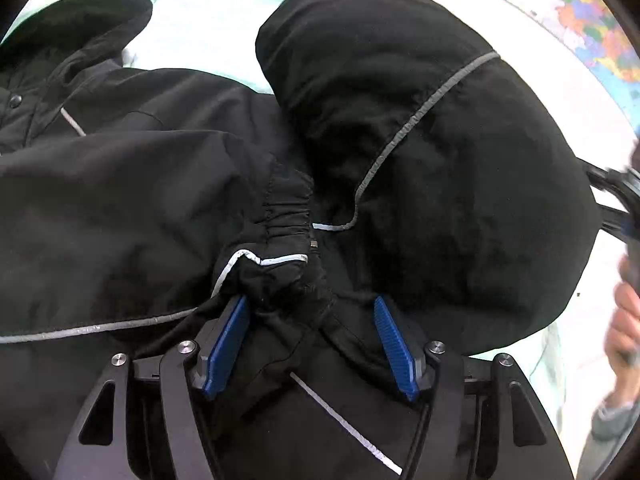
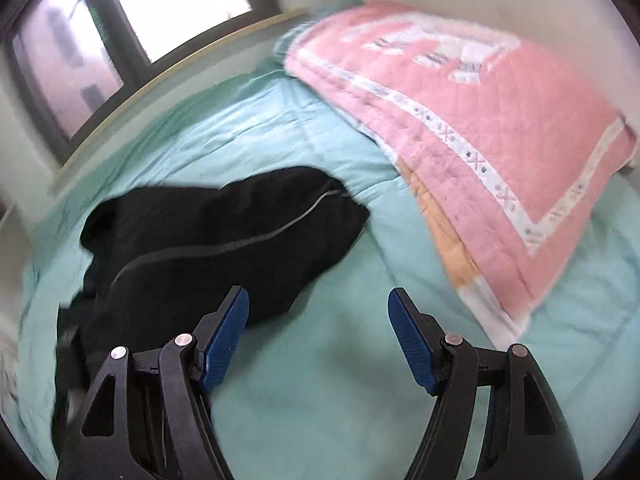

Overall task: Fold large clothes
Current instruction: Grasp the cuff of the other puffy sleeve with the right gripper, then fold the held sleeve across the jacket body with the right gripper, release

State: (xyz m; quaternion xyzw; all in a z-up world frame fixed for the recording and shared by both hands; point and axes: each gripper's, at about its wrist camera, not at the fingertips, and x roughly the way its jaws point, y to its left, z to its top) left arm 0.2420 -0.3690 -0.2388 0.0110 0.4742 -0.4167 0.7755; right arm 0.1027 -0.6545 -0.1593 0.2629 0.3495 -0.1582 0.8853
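Judging from how the cloth lies, the folding is only partly done: the large black padded jacket with thin grey reflective piping lies on the pale turquoise quilted bedspread, with one bulky part doubled over the rest, but it is a rumpled heap, not a flat packet. Squaring the edges, tucking in the sleeve and making the last folds seem still to be ahead.

The left gripper sits low over the garment, its blue ribbed fingers spread apart on either side of a gathered elastic cuff. Cloth bunches between them and touches the left-hand pad, yet the pads are not pressed together, so I judge nothing is clamped. The right gripper hangs above bare bedspread just beside the jacket's edge, its jaws wide and holding nothing.

The jacket looks thick and soft, matte black, with a snap button near the collar or hood end and piping curving across the folded lobe. In the right wrist view it is a long dark mound toward the window side of the bed, well apart from the folded pink quilted blanket with a white patterned border.
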